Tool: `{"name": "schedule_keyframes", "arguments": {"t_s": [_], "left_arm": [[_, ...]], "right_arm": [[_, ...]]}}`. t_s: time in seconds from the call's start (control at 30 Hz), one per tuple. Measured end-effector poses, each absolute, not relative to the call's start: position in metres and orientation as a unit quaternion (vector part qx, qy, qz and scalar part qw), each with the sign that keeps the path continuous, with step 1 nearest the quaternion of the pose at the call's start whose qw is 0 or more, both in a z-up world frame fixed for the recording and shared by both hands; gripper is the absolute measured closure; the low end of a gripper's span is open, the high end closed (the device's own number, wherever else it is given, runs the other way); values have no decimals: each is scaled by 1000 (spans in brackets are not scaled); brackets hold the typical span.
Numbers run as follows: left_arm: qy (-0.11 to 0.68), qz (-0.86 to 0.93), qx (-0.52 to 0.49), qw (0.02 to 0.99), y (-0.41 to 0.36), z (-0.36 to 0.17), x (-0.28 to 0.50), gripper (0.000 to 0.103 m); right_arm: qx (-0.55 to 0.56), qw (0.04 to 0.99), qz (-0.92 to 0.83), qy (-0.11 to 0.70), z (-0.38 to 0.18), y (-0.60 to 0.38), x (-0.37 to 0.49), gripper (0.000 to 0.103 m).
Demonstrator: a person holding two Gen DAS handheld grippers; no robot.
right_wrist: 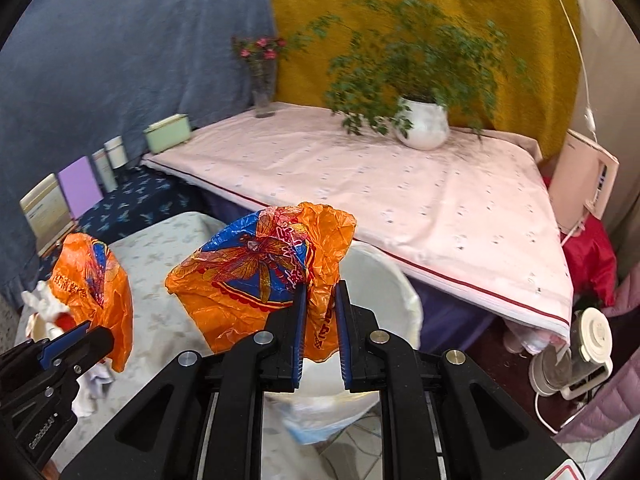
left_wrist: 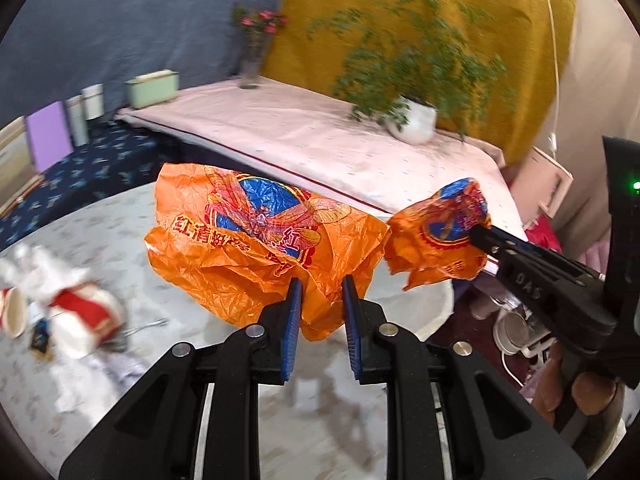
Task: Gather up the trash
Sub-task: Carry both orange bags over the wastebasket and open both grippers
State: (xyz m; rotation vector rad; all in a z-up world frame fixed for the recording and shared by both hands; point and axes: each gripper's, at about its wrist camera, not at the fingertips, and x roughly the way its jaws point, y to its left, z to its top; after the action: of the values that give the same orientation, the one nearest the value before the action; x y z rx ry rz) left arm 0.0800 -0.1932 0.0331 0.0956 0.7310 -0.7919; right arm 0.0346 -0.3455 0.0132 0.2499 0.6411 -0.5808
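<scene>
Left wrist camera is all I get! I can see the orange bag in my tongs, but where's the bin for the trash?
Observer: In the right wrist view, a white bin stands just beyond the right tongs, past the table edge.
Operator: Do those tongs really have the bag?
Observer: Yes. A fold of the orange bag sits pinched between their blue pads.
Operator: Anything on the floor there?
Observer: A white blender with its cord. In your view the right tongs mostly cover it.
</scene>
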Motion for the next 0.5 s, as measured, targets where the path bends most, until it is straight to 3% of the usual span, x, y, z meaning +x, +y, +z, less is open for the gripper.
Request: {"name": "schedule_keyframes", "arguments": {"t_s": [0.4, 0.5], "left_arm": [[399, -434, 57, 806, -272, -14, 100, 82], [416, -430, 51, 800, -280, -24, 109, 72]], "right_arm": [[163, 876, -303, 337, -26, -407, 43, 89], [159, 875, -304, 342, -30, -411, 49, 82]]}}
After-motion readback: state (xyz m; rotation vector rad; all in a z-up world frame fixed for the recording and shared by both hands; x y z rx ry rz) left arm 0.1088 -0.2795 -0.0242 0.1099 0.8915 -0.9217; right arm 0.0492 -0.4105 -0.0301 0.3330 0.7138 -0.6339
